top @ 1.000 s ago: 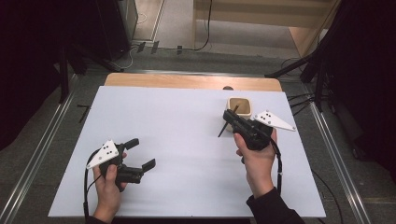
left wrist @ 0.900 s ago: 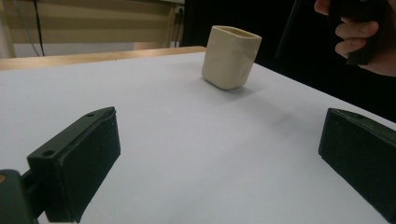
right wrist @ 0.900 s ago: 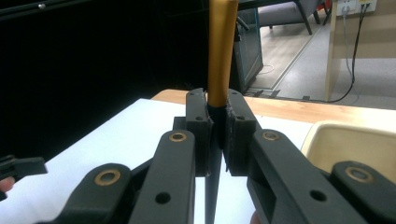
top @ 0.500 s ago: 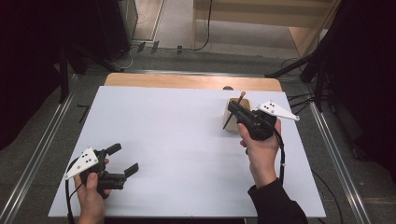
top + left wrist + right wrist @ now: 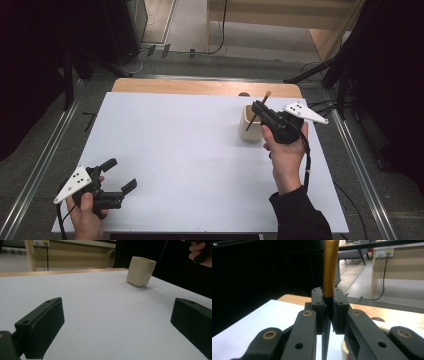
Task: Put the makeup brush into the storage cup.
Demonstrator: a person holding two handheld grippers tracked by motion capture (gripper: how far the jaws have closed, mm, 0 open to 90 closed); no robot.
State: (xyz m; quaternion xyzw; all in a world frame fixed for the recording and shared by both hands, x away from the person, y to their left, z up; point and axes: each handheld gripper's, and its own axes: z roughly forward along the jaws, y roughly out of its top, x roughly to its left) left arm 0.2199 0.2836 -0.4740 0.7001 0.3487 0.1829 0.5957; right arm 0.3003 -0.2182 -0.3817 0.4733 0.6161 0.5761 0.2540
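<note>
Right gripper view: right claw point(image 5: 327, 312) clamped on a thin brush point(image 5: 330, 267), wooden handle rising above the pads, dark end hanging below. Cream cup point(image 5: 250, 123) sits just under and beside that claw. Left claw point(image 5: 119, 175) gapes wide, holding nothing, well apart on the white counter point(image 5: 190, 165).

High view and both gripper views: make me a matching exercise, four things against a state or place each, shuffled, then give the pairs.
Things:
1. left tool
2. right tool
3. cup
4. stick

States or places:
A. upright on the white table, at its far right
B. jaws wide apart, nothing between them
C. pinched between two jaws, its dark end pointing down at the cup
D. jaws shut on something thin

Pairs: 1-B, 2-D, 3-A, 4-C
</note>
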